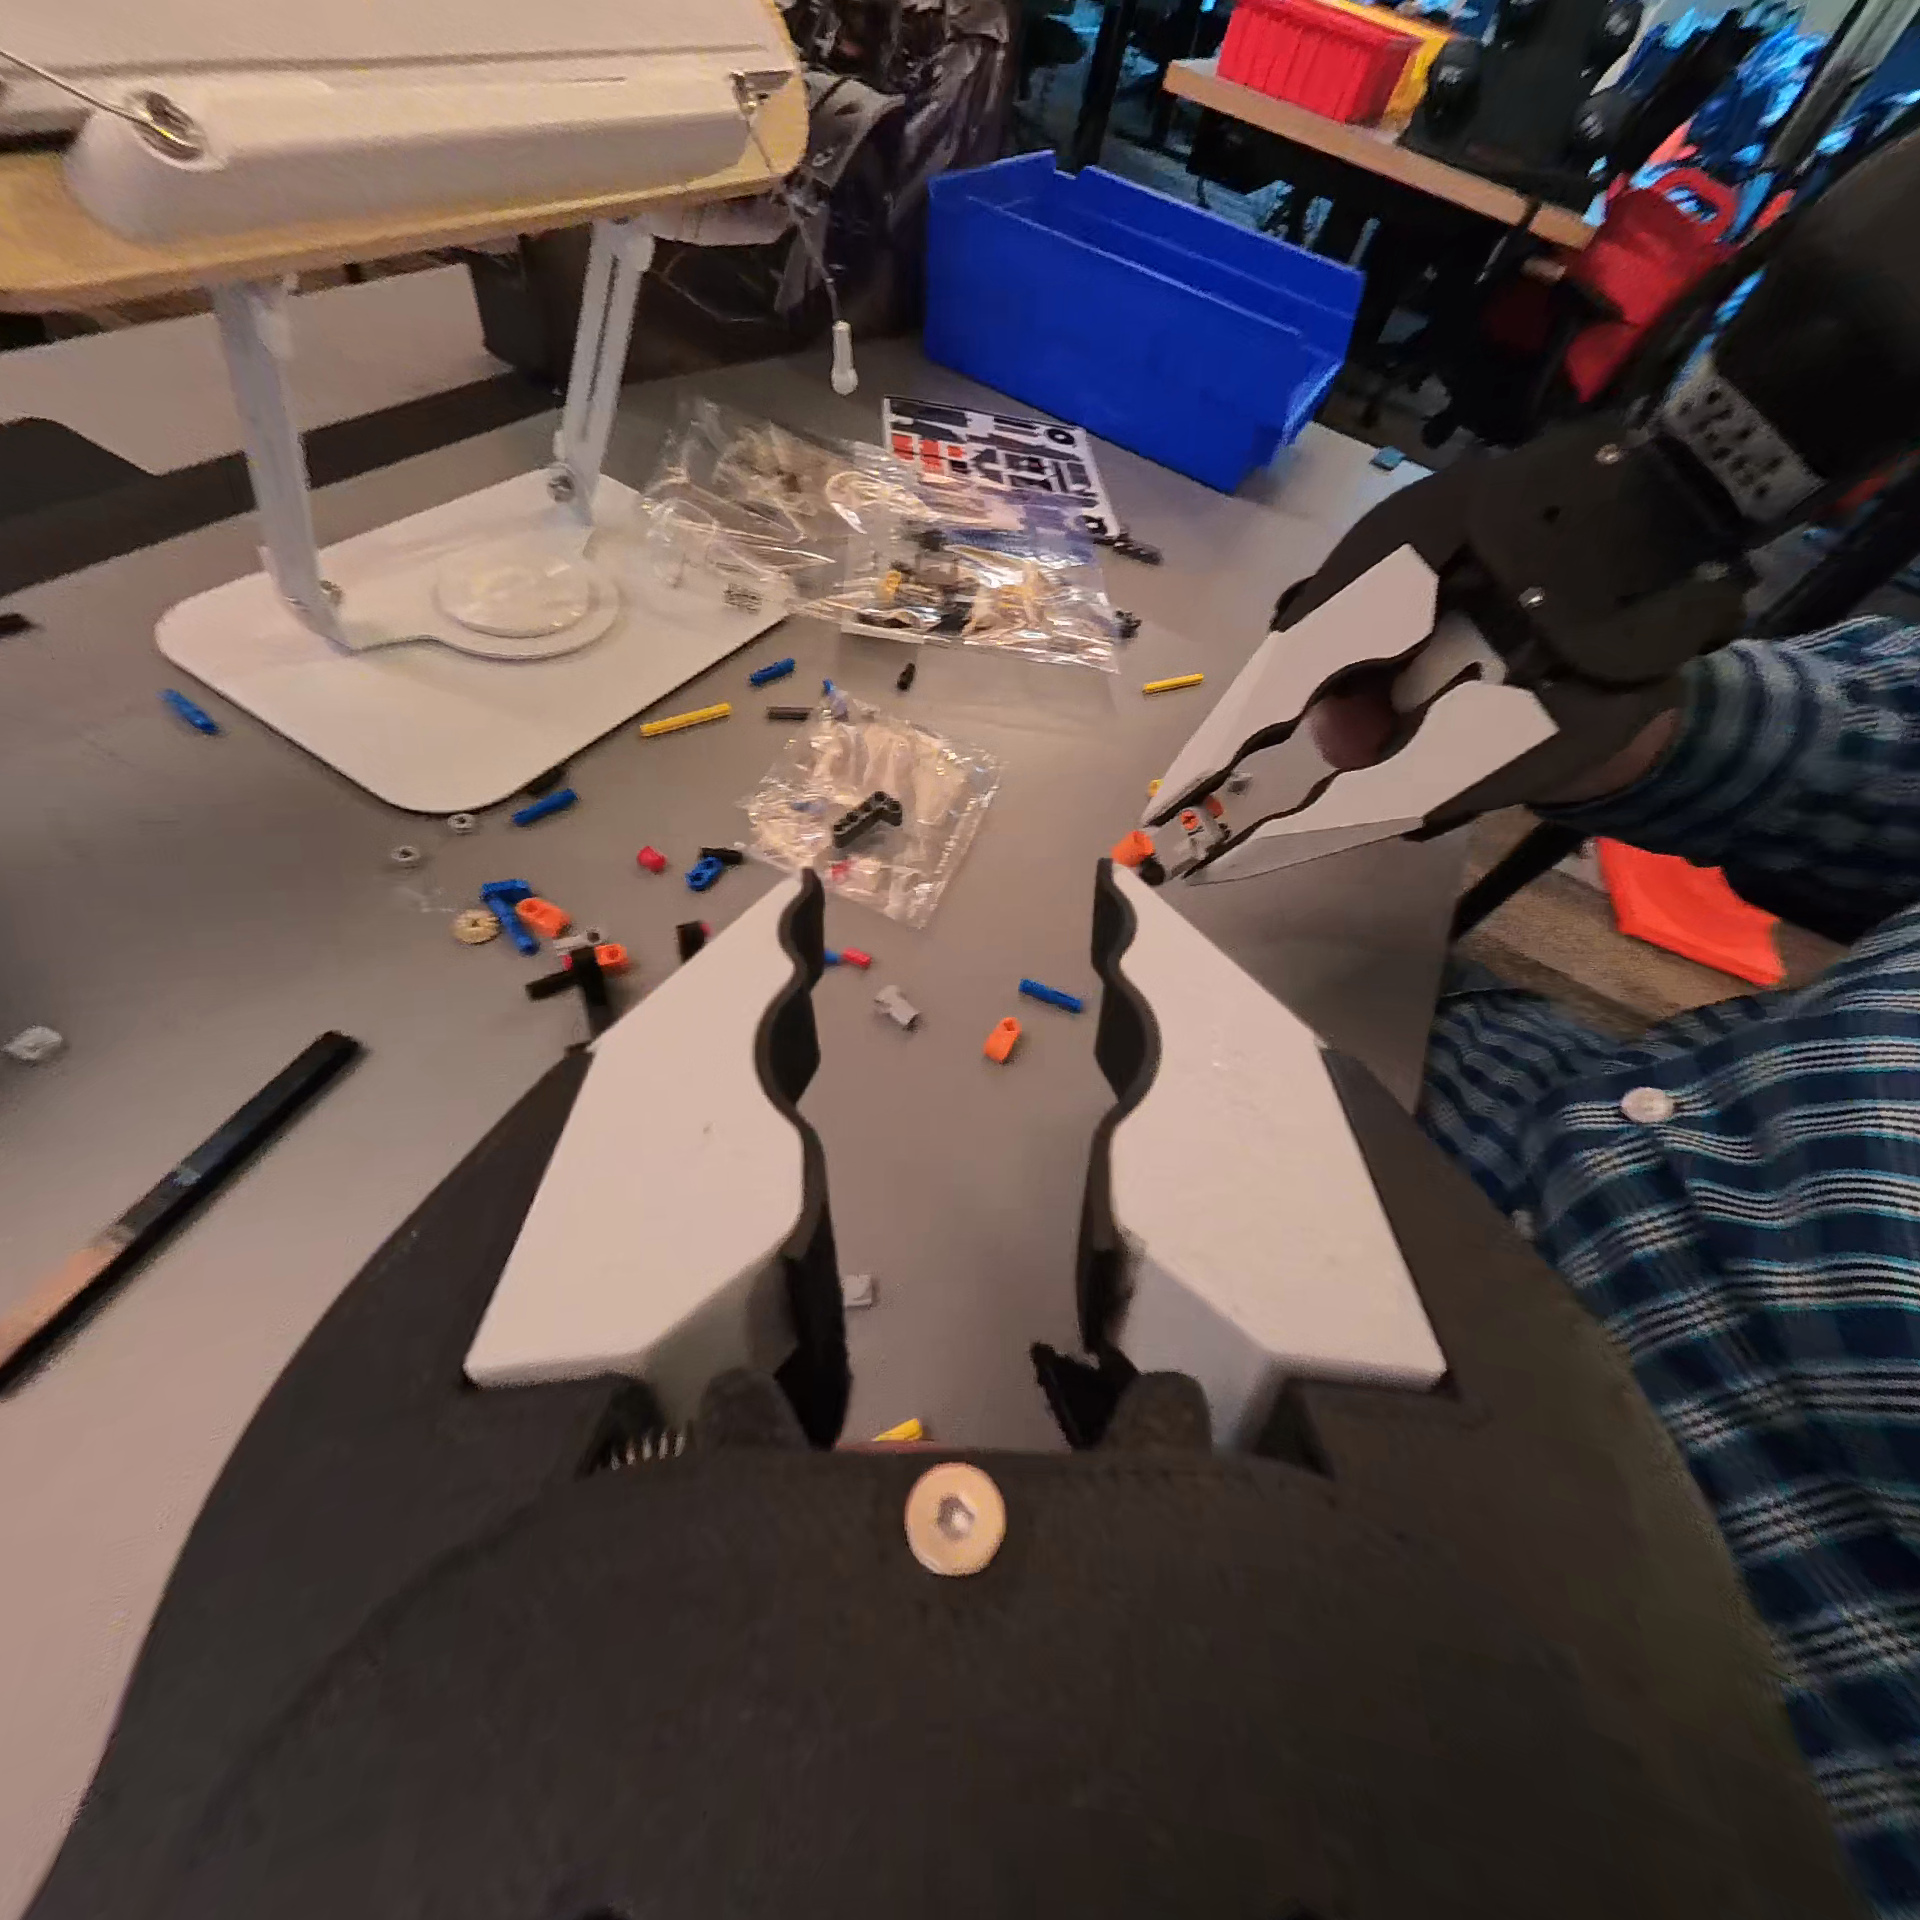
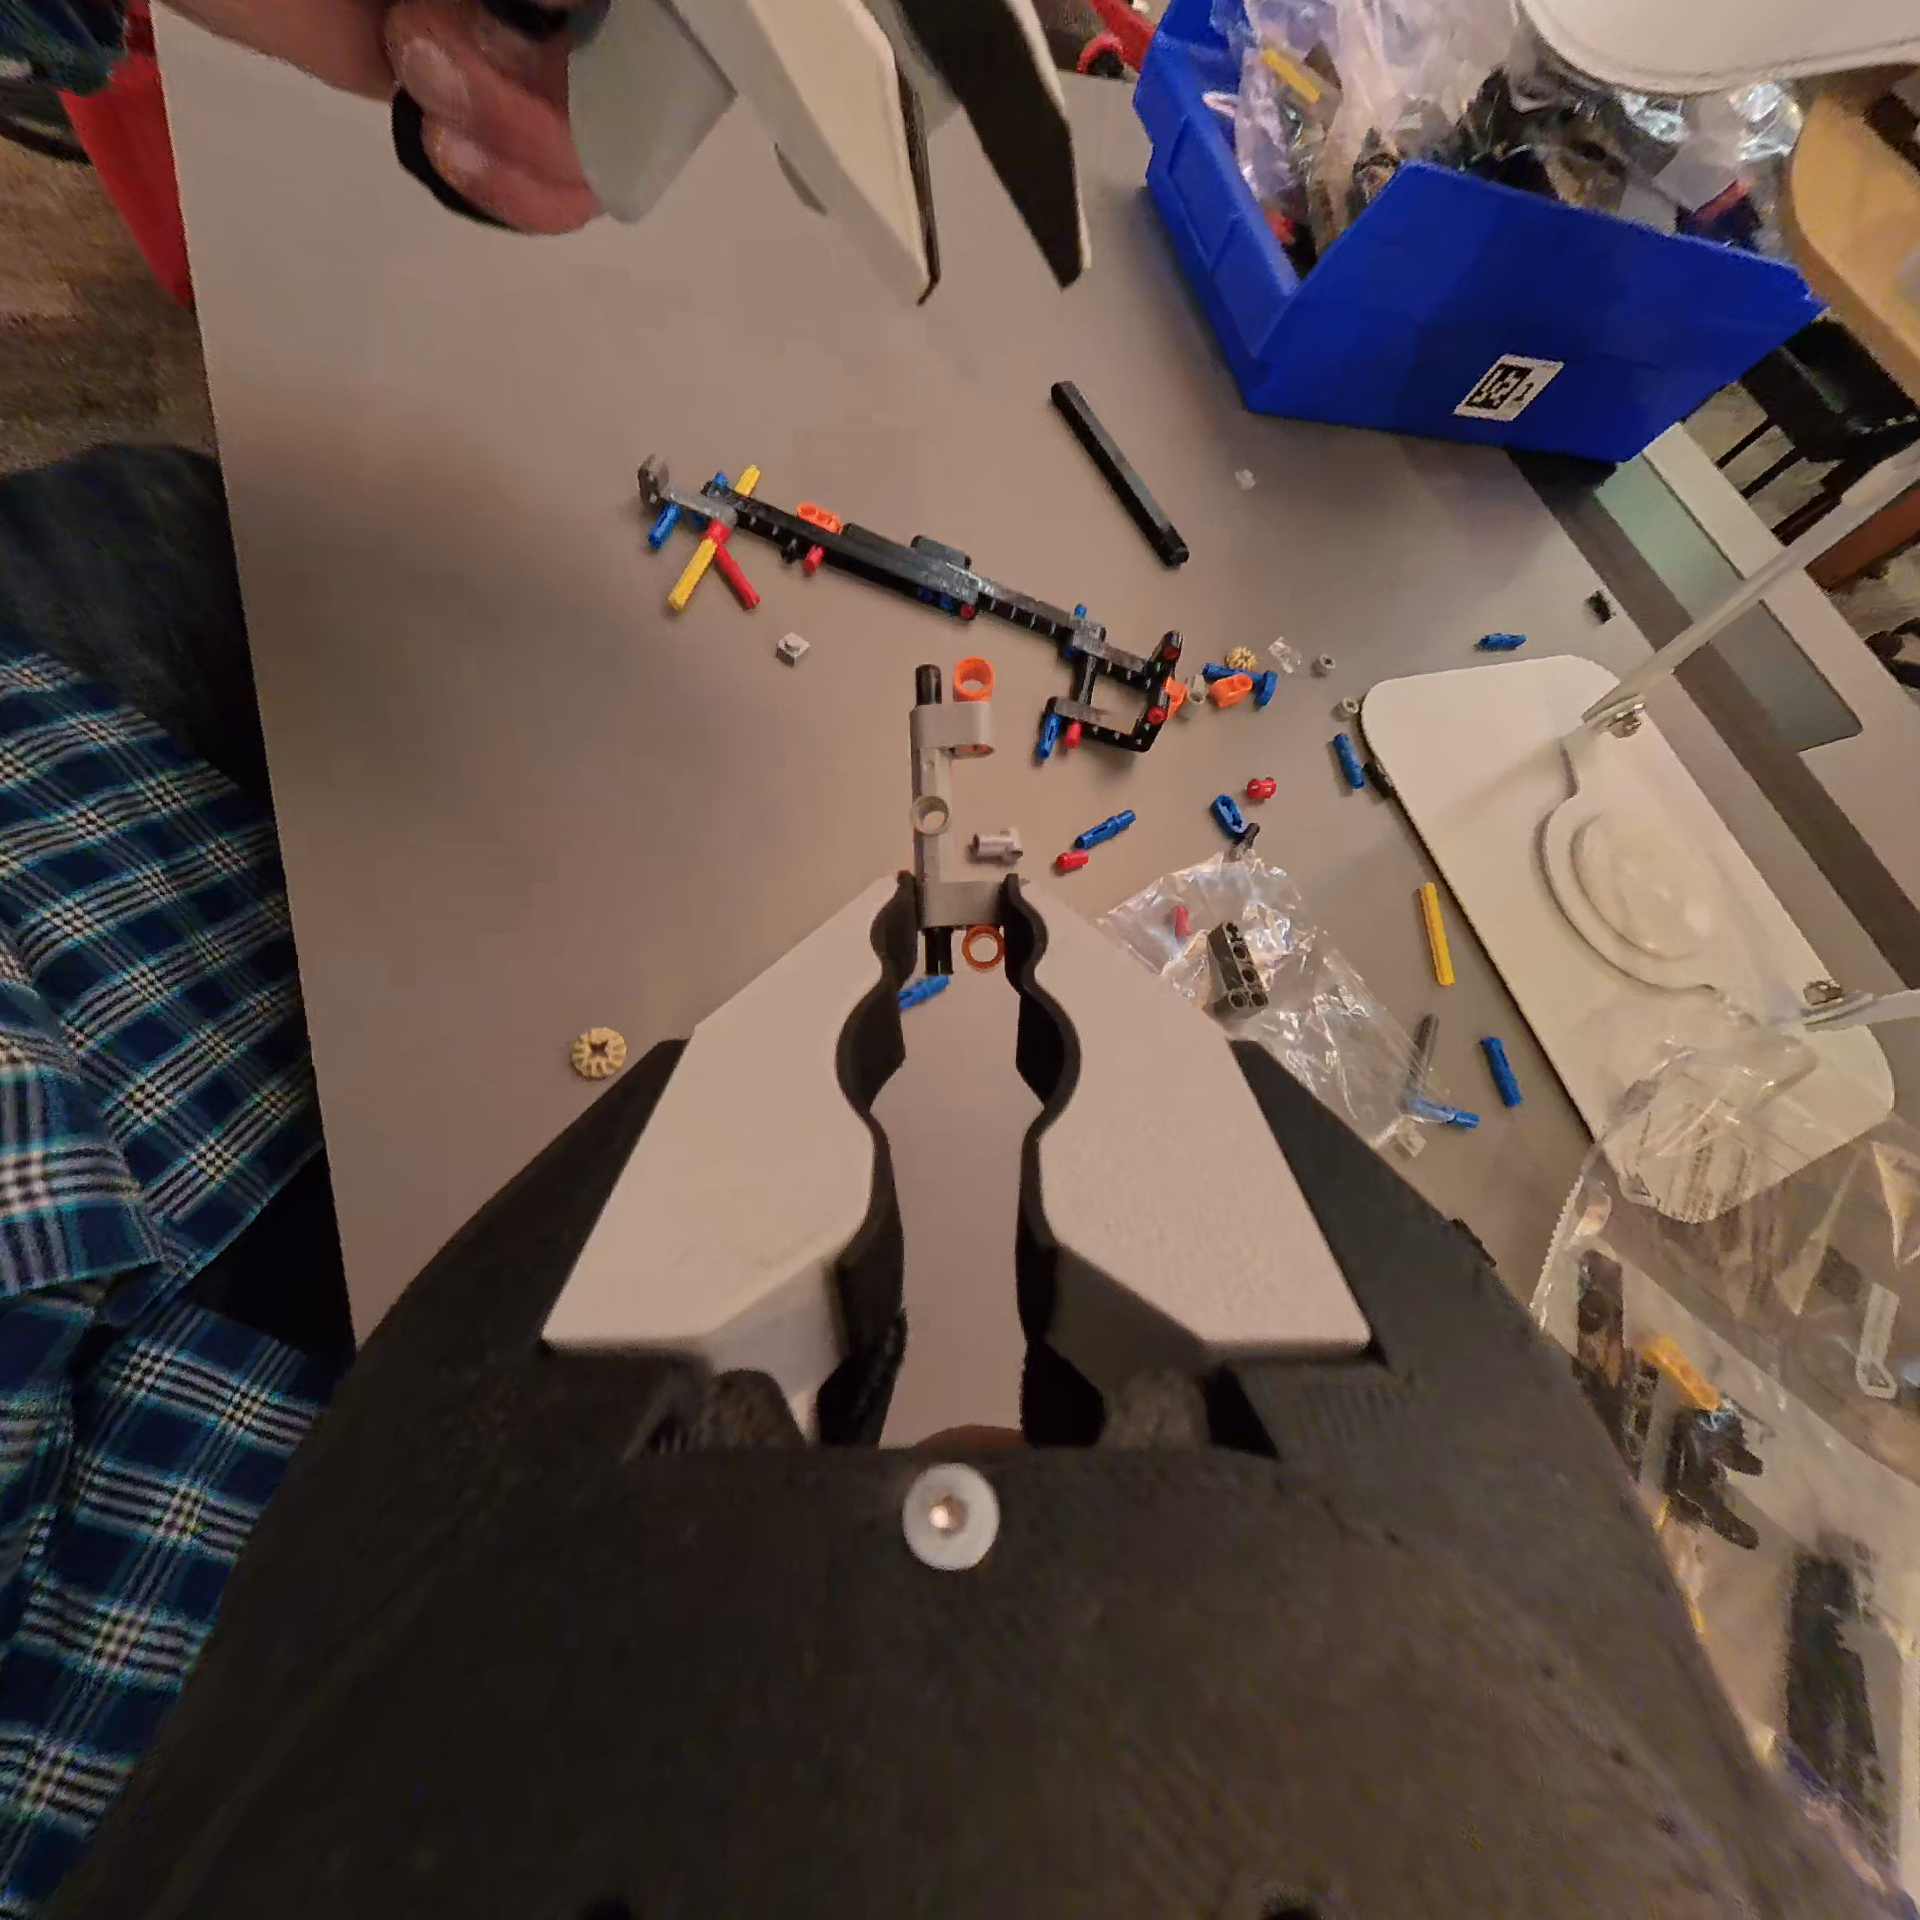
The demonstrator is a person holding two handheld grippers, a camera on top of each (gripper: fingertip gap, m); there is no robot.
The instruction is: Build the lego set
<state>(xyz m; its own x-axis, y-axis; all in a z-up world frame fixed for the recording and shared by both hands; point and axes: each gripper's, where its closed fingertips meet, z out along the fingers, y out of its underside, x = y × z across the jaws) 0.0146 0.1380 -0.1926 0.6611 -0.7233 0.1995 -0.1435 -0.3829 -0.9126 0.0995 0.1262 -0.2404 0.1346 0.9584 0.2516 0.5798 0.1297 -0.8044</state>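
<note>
My right gripper (image 2: 956, 891) is shut on the lower end of a small grey lego assembly (image 2: 938, 769) with orange bushes and black pins, held above the grey table (image 2: 468, 520). In the left wrist view the right gripper (image 1: 1174, 847) holds the assembly (image 1: 1135, 847) just beside my left gripper's right fingertip. My left gripper (image 1: 958, 883) is open and empty above the table; it also shows at the top of the right wrist view (image 2: 992, 281). A long black lego build (image 2: 935, 582) with blue, red and yellow pins lies on the table beyond the assembly.
Loose pins and connectors lie scattered (image 1: 1002, 1039). Clear parts bags (image 1: 873, 821) and a sticker sheet (image 1: 997, 468) lie farther off. A blue bin (image 2: 1455, 291) holds more bags. A white lamp base (image 2: 1621, 894), a black stick (image 2: 1117, 473) and a person's plaid sleeve (image 1: 1714, 1195) are near.
</note>
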